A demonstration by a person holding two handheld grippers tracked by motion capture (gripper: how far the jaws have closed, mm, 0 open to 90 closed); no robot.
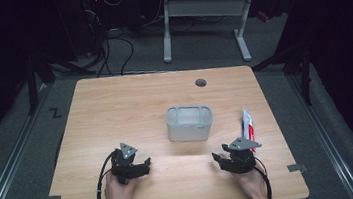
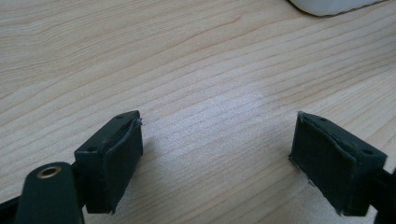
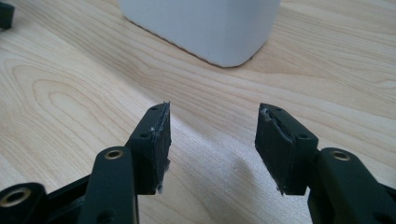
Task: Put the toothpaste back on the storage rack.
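A white rectangular bin (image 1: 190,123) stands near the middle of the wooden table (image 1: 114,101). To its right lies a white and red tube (image 1: 248,126), flat on the wood. My left gripper (image 1: 144,164) rests low at the front left, open, with bare wood between its jaws (image 2: 217,154). My right gripper (image 1: 219,158) sits at the front right, just in front of the tube, also open and holding nothing (image 3: 212,135). In the right gripper view the bin (image 3: 205,28) stands close ahead. The bin's corner (image 2: 331,5) shows at the top edge of the left gripper view.
A round grey cable hole (image 1: 201,82) sits near the table's far edge. Beyond the table stands a white desk frame (image 1: 203,21) with cables on the dark floor. Bare wood lies between the two grippers and to the left of the bin.
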